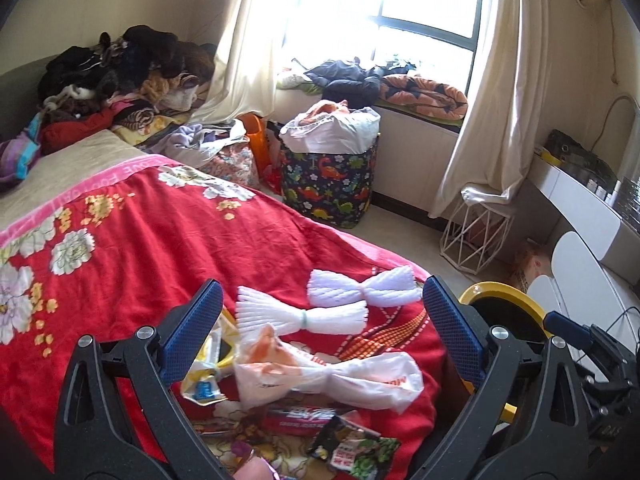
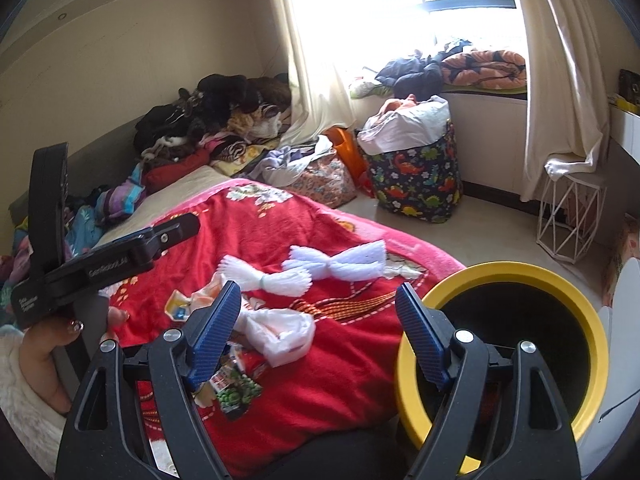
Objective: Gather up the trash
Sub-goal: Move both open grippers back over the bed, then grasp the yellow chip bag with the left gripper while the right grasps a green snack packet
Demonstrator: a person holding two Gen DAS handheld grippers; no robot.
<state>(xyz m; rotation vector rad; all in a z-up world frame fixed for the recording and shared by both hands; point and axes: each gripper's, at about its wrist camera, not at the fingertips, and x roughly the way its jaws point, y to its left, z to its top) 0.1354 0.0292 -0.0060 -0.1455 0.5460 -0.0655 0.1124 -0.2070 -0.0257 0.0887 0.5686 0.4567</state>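
The right gripper [image 2: 318, 312] hangs open above the red blanket [image 2: 328, 392]. A yellow-rimmed bin [image 2: 592, 320] stands at four o'clock; white foam nets [image 2: 336, 266] lie at twelve.

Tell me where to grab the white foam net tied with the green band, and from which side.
Grip the foam net at its green band, the pinched waist where it is narrowest. It lies flat on the red blanket, ends fanned out, so come from above with the jaws straddling the waist.
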